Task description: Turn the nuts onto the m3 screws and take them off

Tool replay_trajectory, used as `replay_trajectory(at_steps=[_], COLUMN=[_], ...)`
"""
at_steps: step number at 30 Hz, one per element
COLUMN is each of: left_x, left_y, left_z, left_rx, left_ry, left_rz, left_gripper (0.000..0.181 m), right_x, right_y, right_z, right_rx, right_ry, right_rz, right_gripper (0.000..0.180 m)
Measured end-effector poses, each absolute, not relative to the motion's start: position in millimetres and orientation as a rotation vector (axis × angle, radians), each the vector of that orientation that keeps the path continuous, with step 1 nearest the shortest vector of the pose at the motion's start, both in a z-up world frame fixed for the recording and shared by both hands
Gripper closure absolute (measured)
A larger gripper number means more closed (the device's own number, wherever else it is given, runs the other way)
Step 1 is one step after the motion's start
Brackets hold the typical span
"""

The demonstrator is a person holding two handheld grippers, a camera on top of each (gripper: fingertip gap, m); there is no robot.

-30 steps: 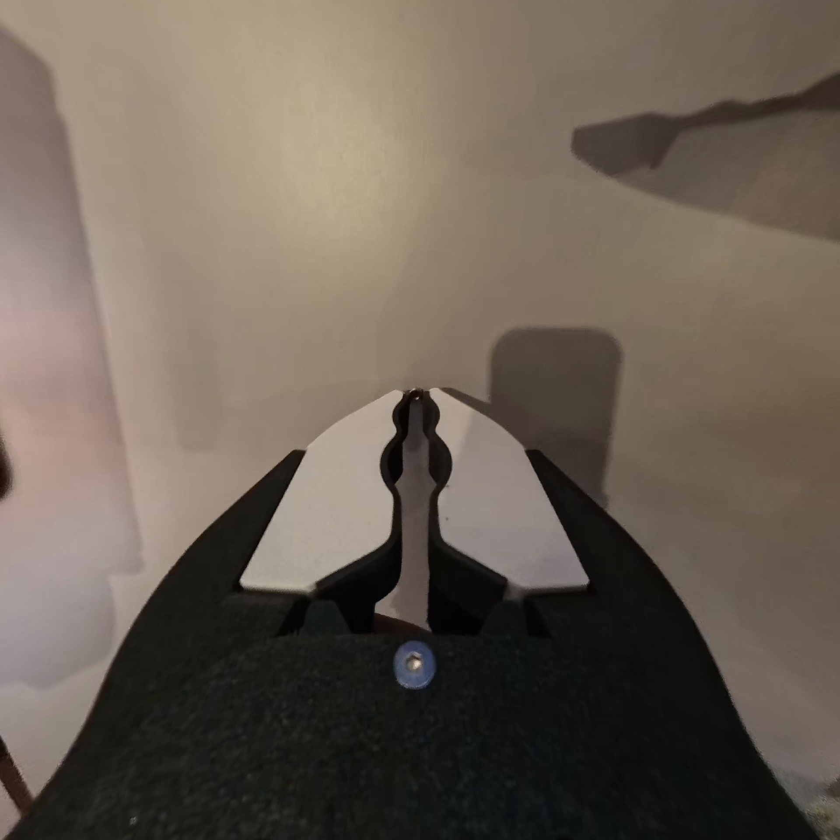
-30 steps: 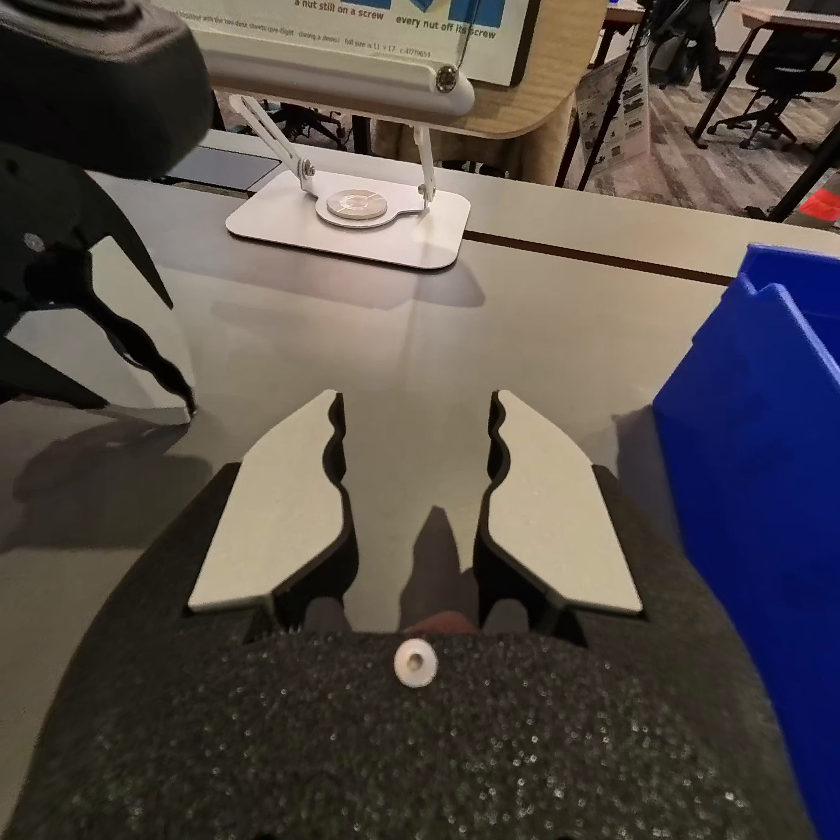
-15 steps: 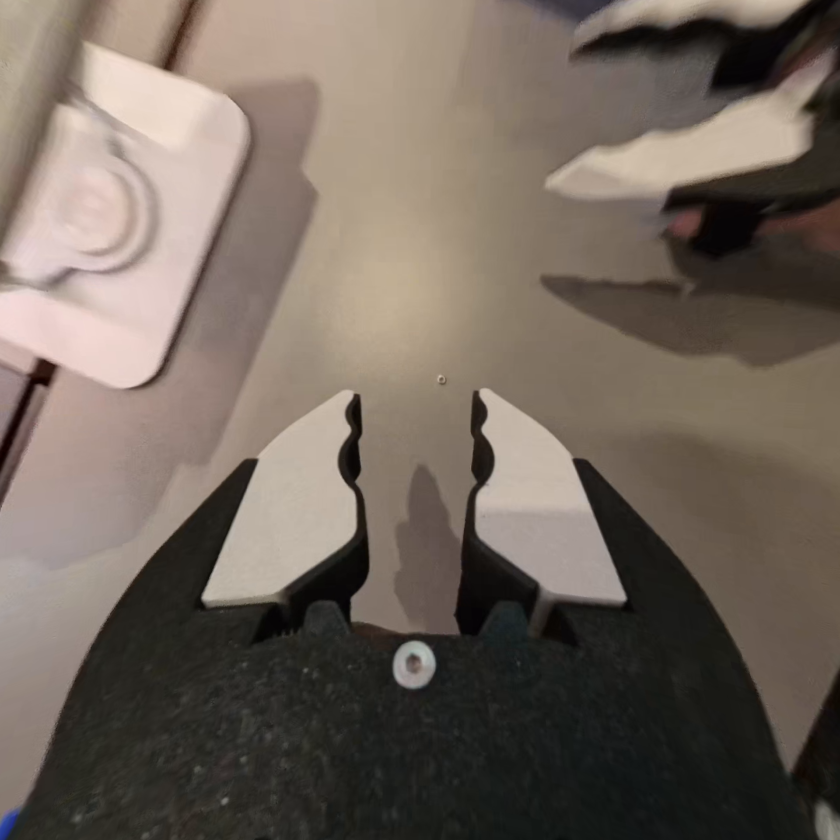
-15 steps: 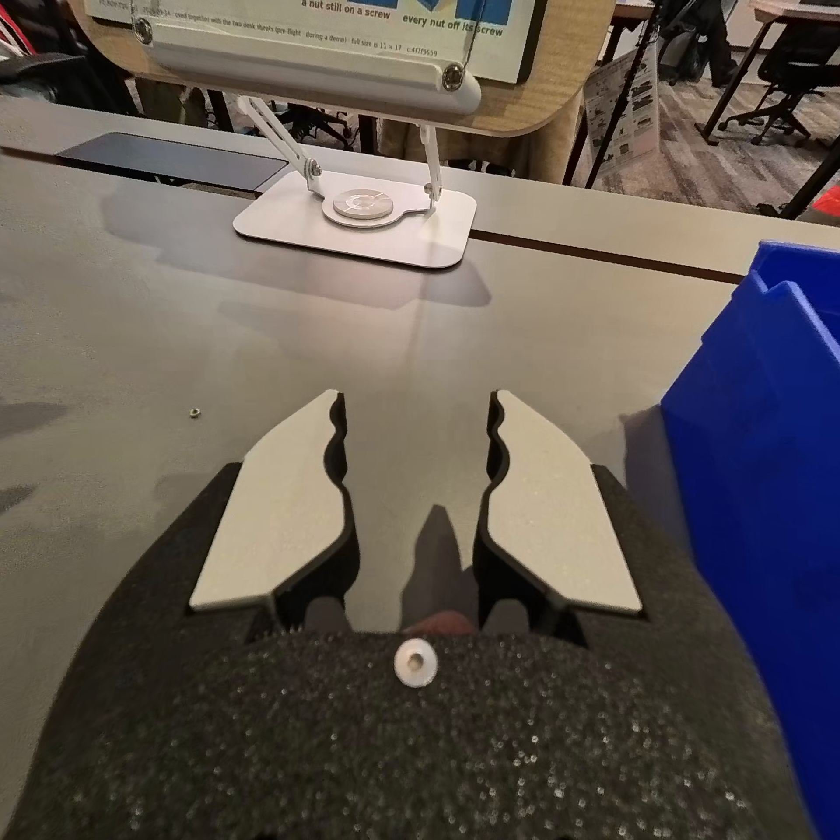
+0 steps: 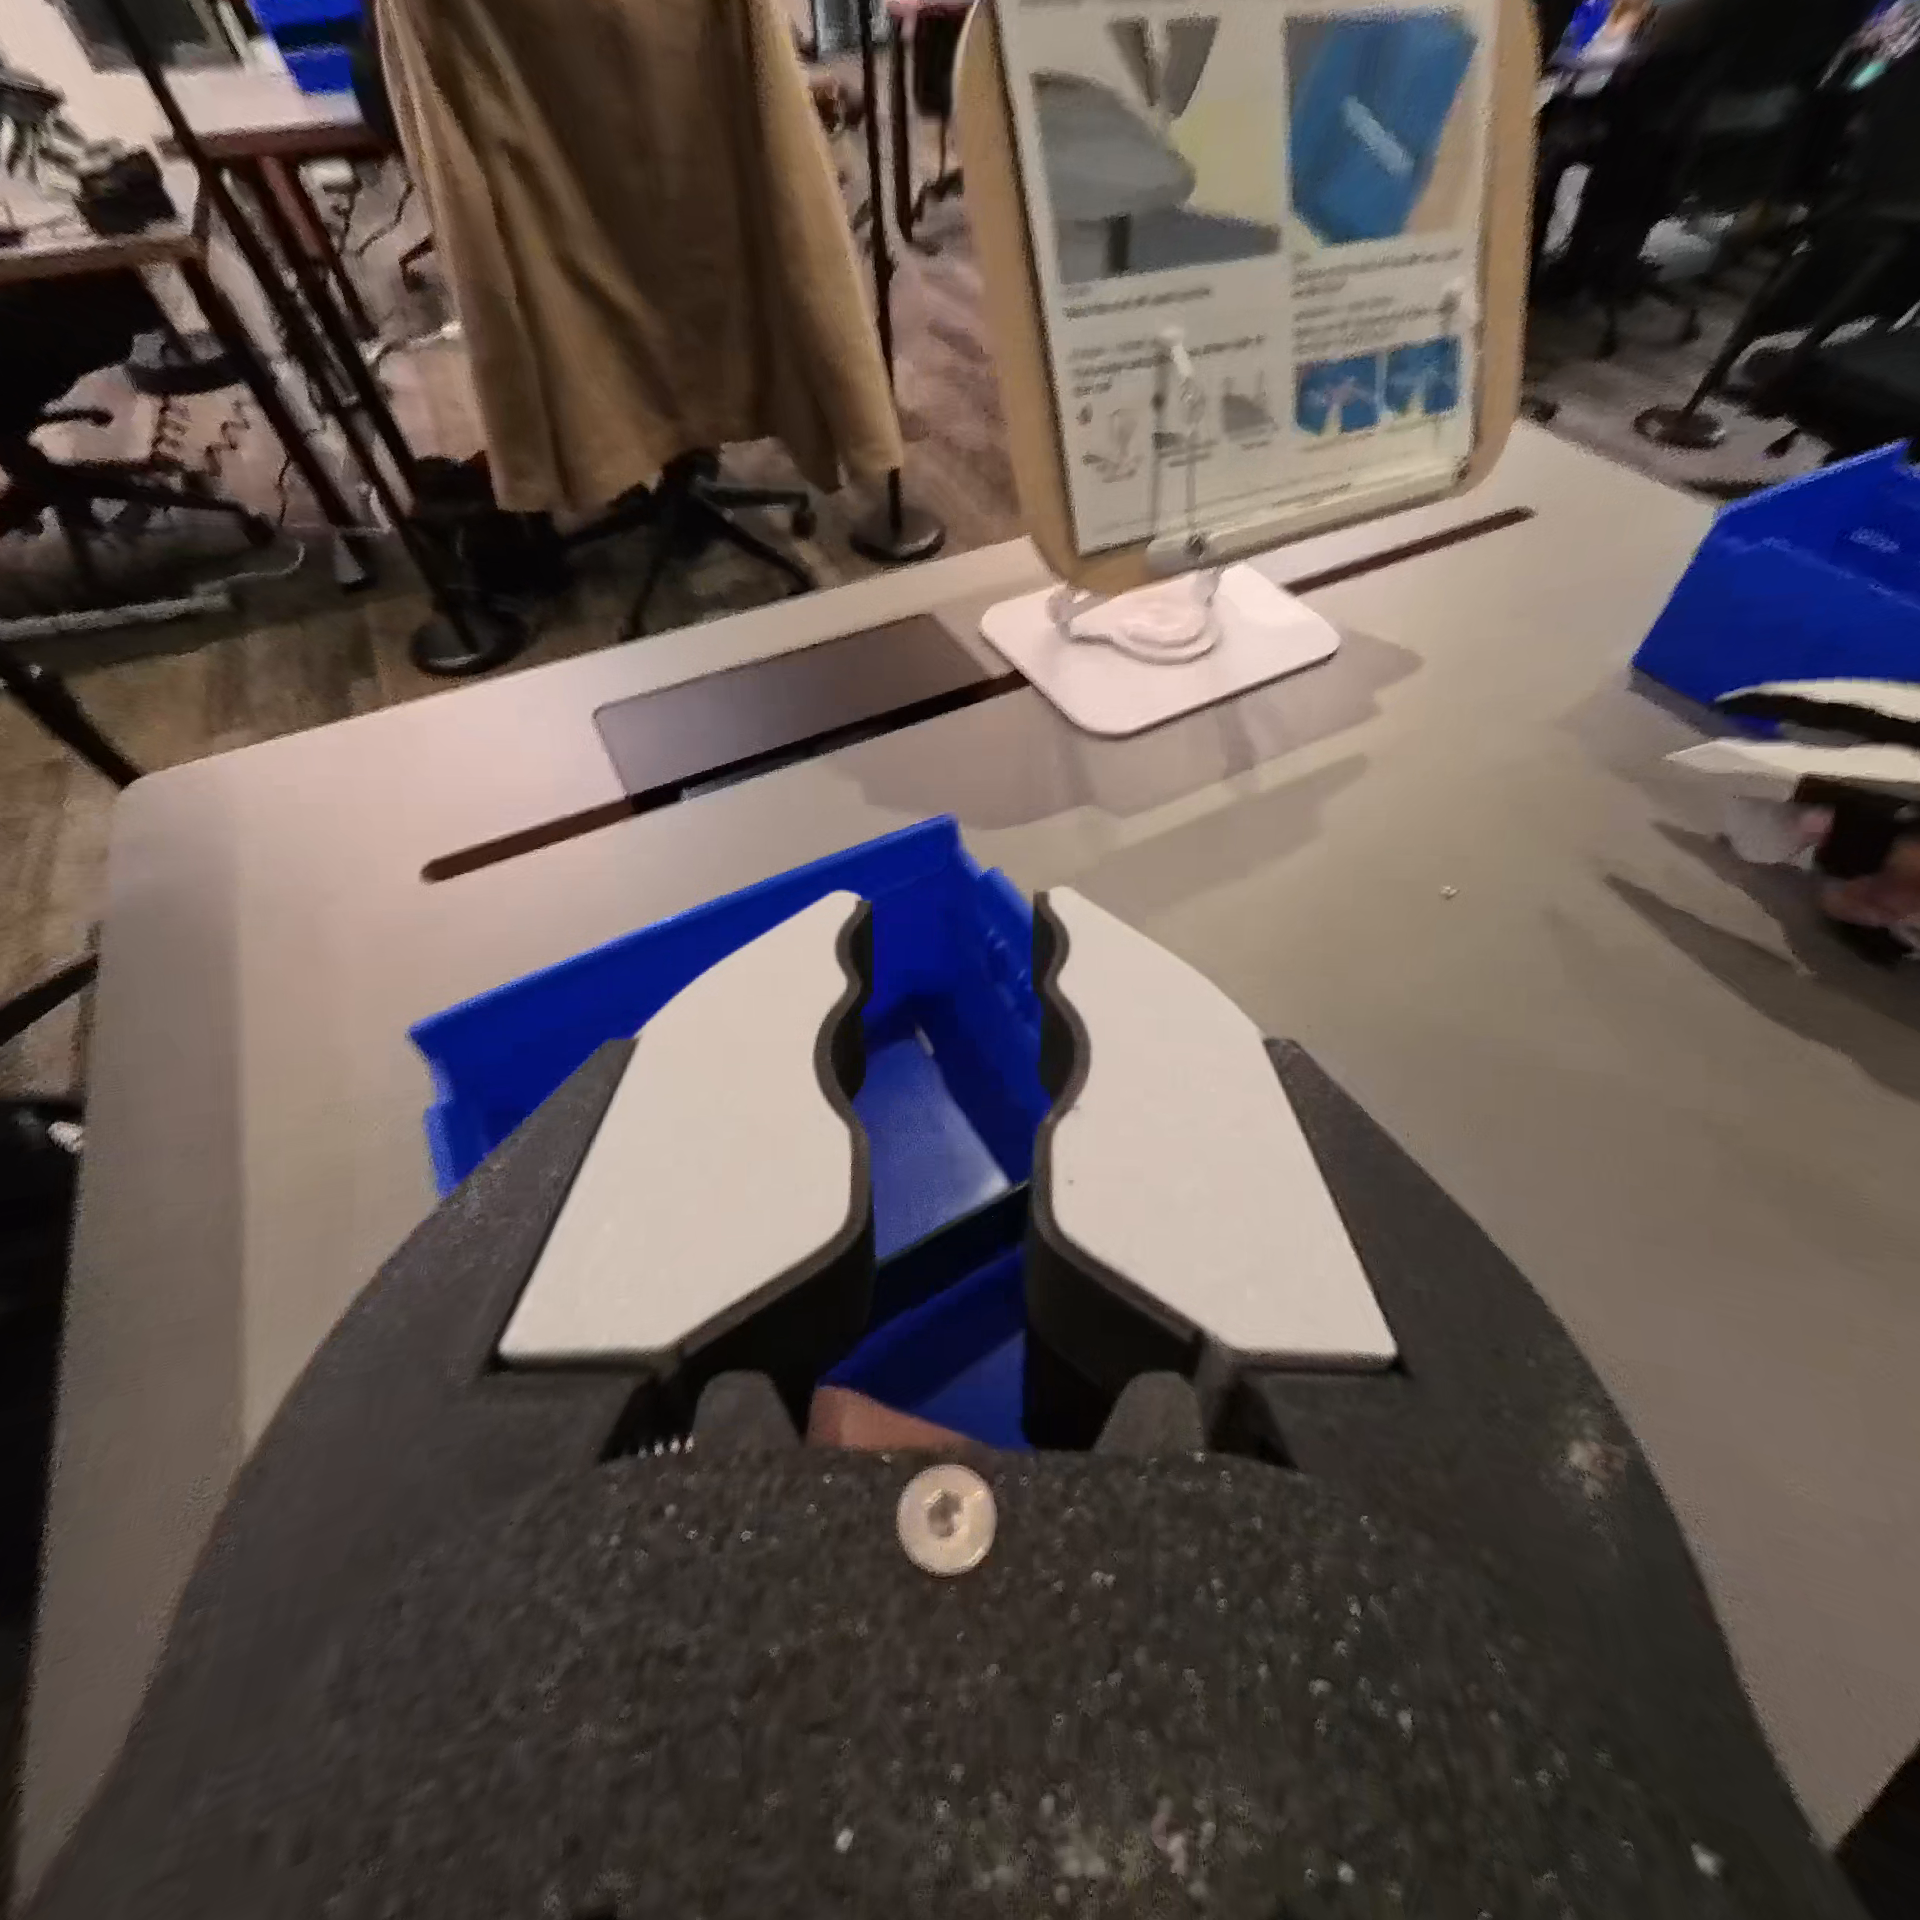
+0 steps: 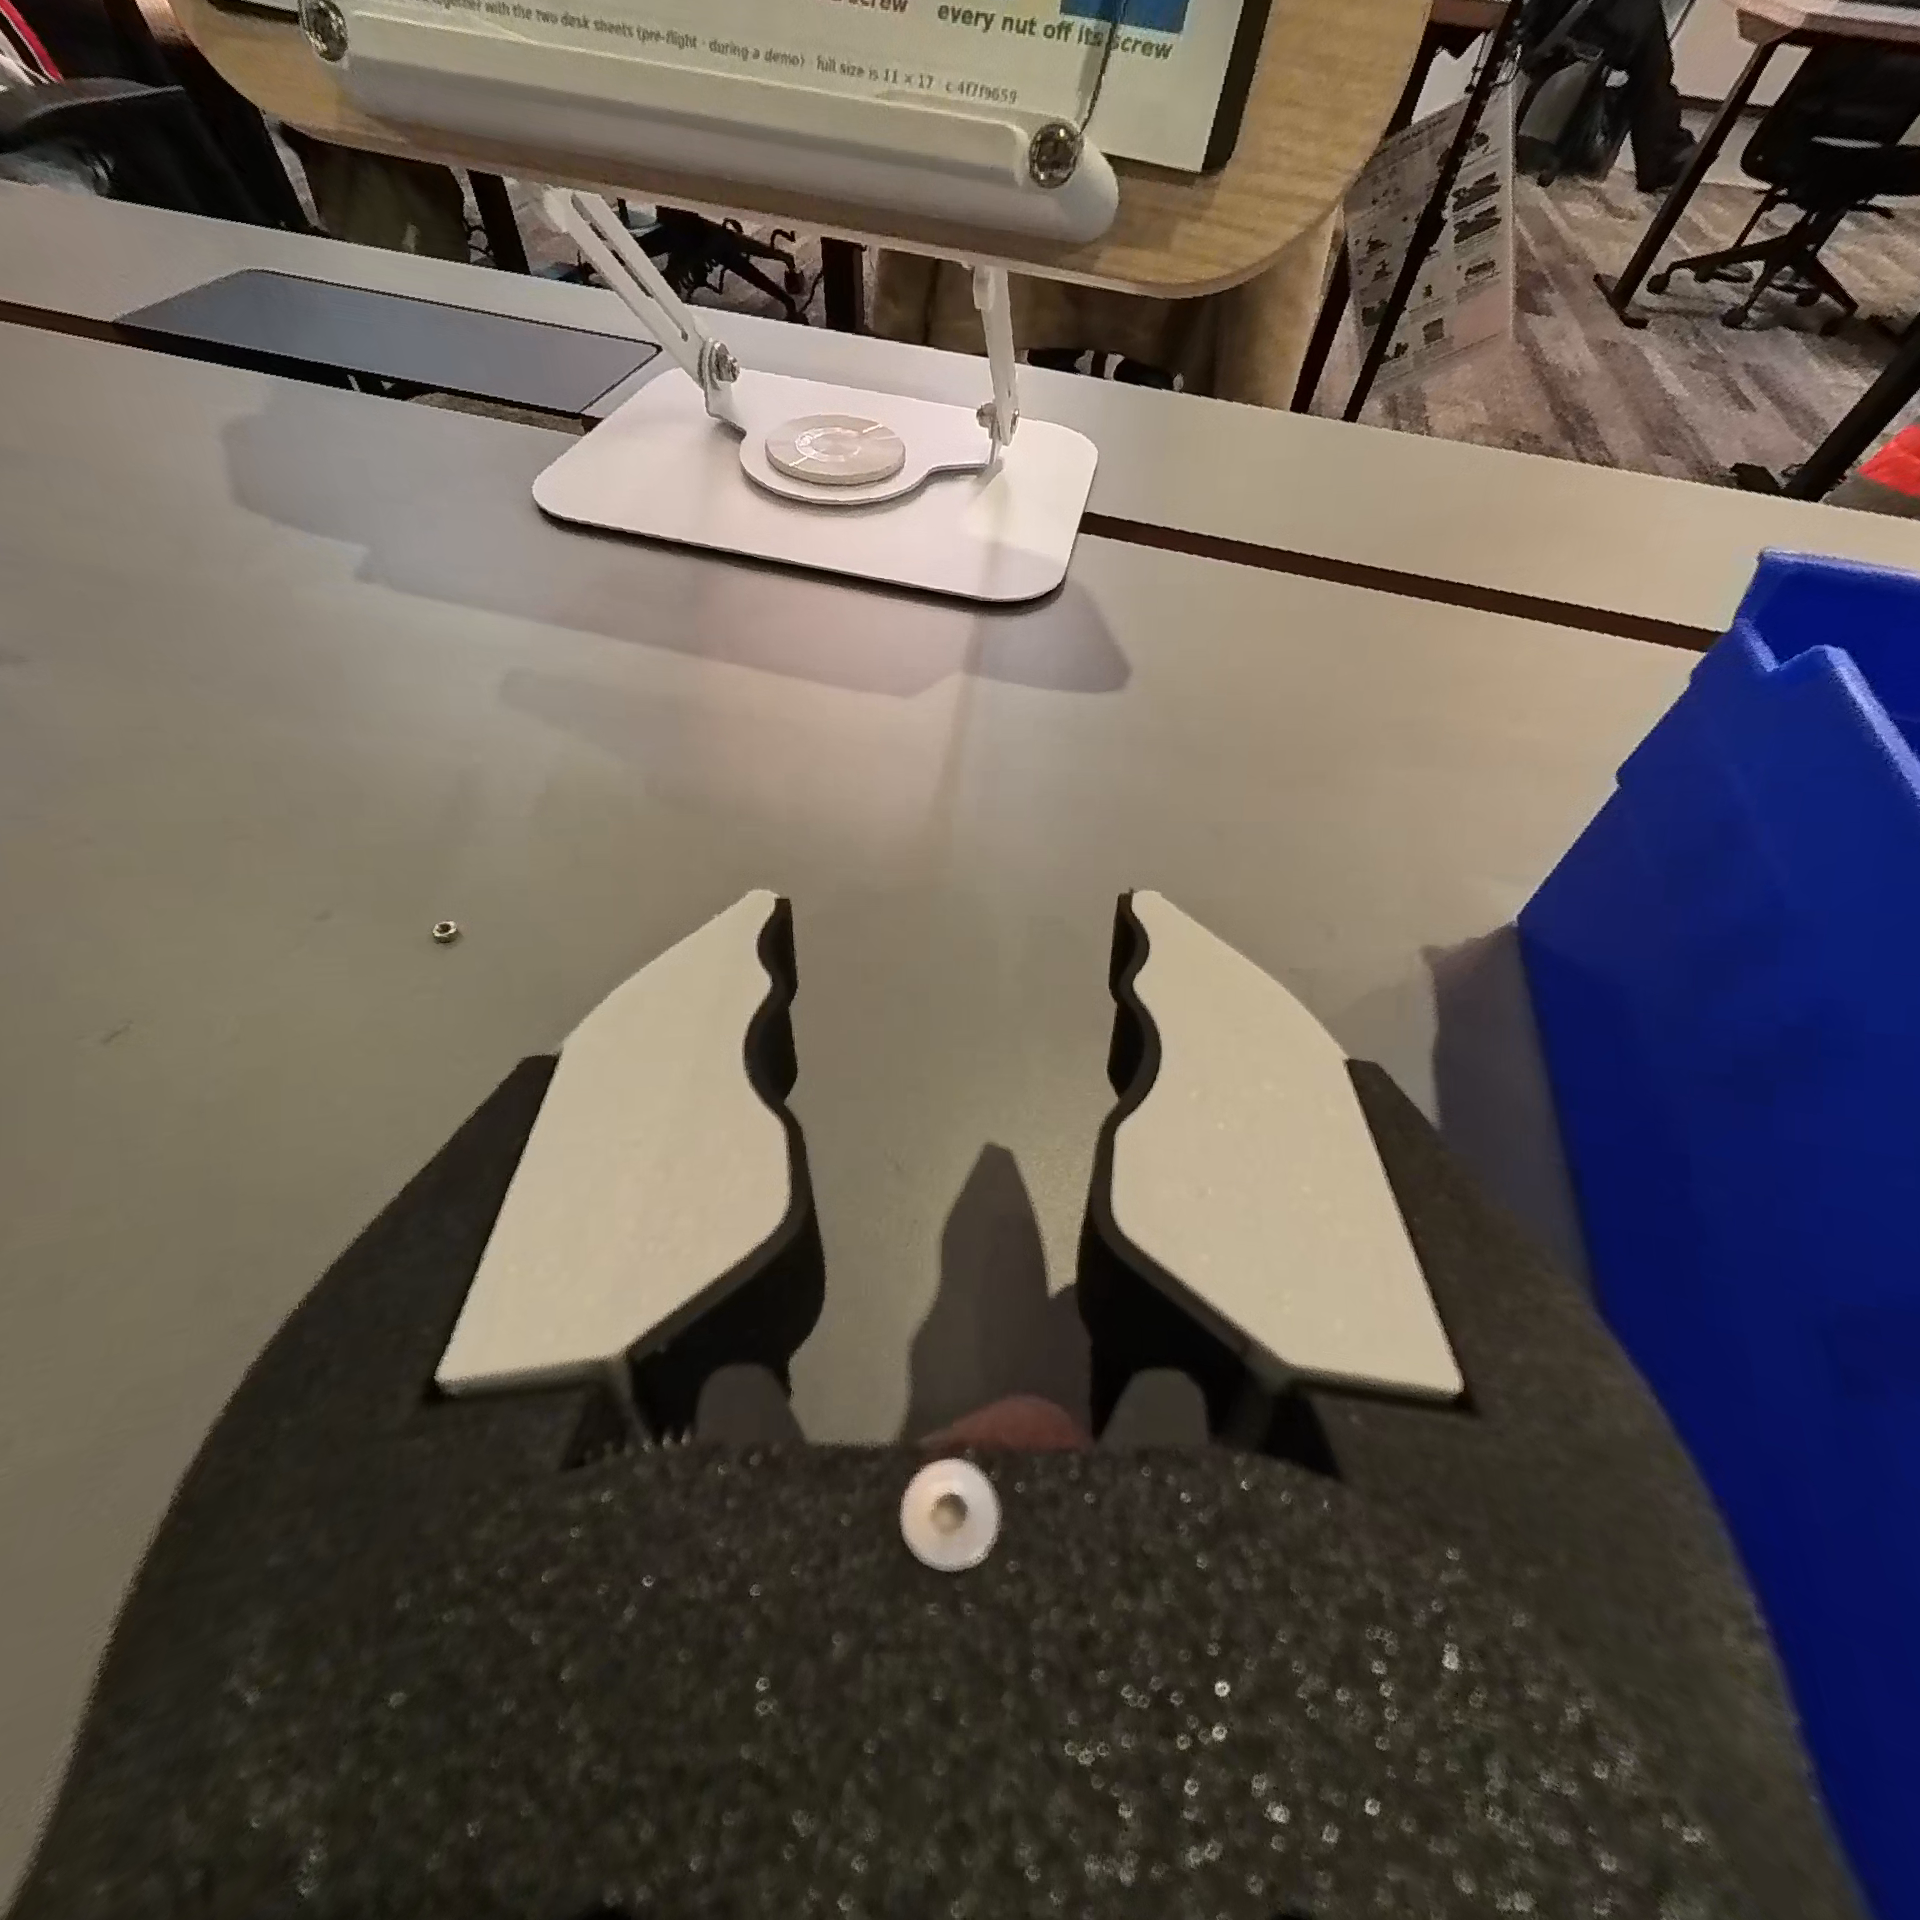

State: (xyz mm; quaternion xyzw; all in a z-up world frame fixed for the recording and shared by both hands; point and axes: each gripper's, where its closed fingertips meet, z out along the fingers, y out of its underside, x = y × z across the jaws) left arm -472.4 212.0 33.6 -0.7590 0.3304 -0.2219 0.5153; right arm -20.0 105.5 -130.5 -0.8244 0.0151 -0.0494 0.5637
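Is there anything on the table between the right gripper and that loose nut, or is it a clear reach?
Nothing visible blocks it. The nut lies alone on bare table, ahead and to the left of the open right gripper. The blue bin is off on the opposite side.

Table (image 6: 312, 748): smooth grey top, semi-gloss, faint reflections. Blue bin (image 6: 1766, 1039): glossy moulded plastic. Right gripper (image 6: 951, 925): matt grey finger plates, rough speckled black body. Nut (image 6: 447, 932): tiny, shiny metal. Stand base (image 6: 644, 488): smooth satin white metal. Board (image 5: 997, 312): pale wood edge, glossy printed sheet.
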Motion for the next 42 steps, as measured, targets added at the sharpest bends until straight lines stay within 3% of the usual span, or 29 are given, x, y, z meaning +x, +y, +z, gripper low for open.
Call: replay_trajectory(at_steps=[3, 9, 18, 29, 42], left_x=[-478, -471, -458, -496, -506], left_y=[219, 254, 285, 296, 305], left_z=[10, -66, -148, -171, -188], left_rx=[-1.946, -2.115, -2.233, -2.213, -2.064], left_ry=[0.857, 1.379, 1.903, 2.128, 2.342], left_rz=[-0.424, 0.045, 0.218, 0.200, 0.368], left_gripper=[0.140, 0.145, 0.153, 0.161, 0.154], right_x=[-19, -21, -22, -26, -24], right_y=[105, 106, 106, 107, 107], right_z=[-130, -131, -132, -132, -133], right_rx=[-1.938, -1.941, -1.948, -1.954, -1.959], right_ry=[0.042, 0.030, 0.017, -0.023, -0.015], right_rz=[-0.109, -0.113, -0.109, -0.131, -0.125], right_gripper=[0.122, 0.122, 0.123, 0.122, 0.123])
